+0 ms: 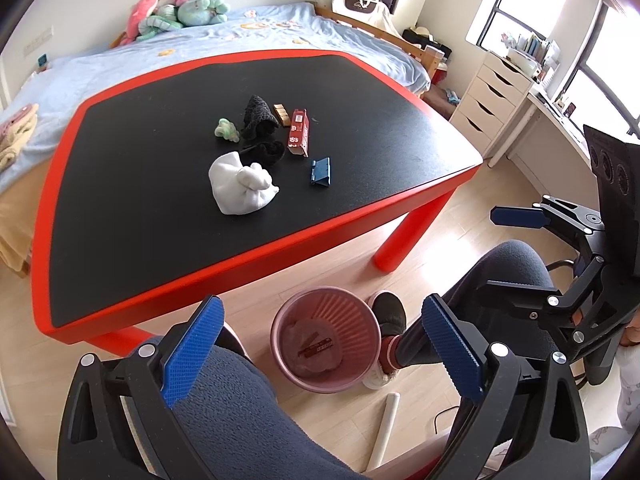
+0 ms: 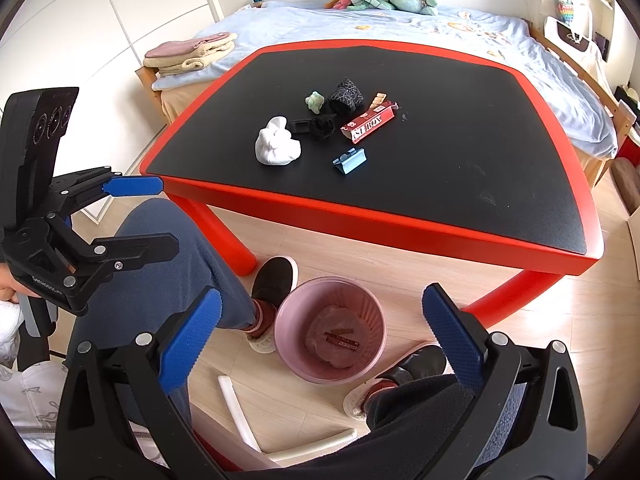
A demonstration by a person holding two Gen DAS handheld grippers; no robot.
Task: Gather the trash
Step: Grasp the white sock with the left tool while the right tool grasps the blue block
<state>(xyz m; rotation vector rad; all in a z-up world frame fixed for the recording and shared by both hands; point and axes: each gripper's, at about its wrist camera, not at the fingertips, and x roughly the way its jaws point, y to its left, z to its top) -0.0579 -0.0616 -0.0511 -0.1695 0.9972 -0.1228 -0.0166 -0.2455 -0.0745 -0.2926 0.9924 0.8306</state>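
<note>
Trash bin (image 1: 326, 340) below both tools, jaws wide, empty.

We cannot read the label on the dark strip (image 1: 318, 347) lying in the pink bin (image 1: 280, 344). The black bundle (image 2: 322, 127) at the tabletop's (image 2: 480, 152) centre is too dark to identify, and partly covers a flat black piece (image 2: 301, 125) at its nine o'clock. Both views crop the bed (image 1: 120, 60) at their edges.
</note>
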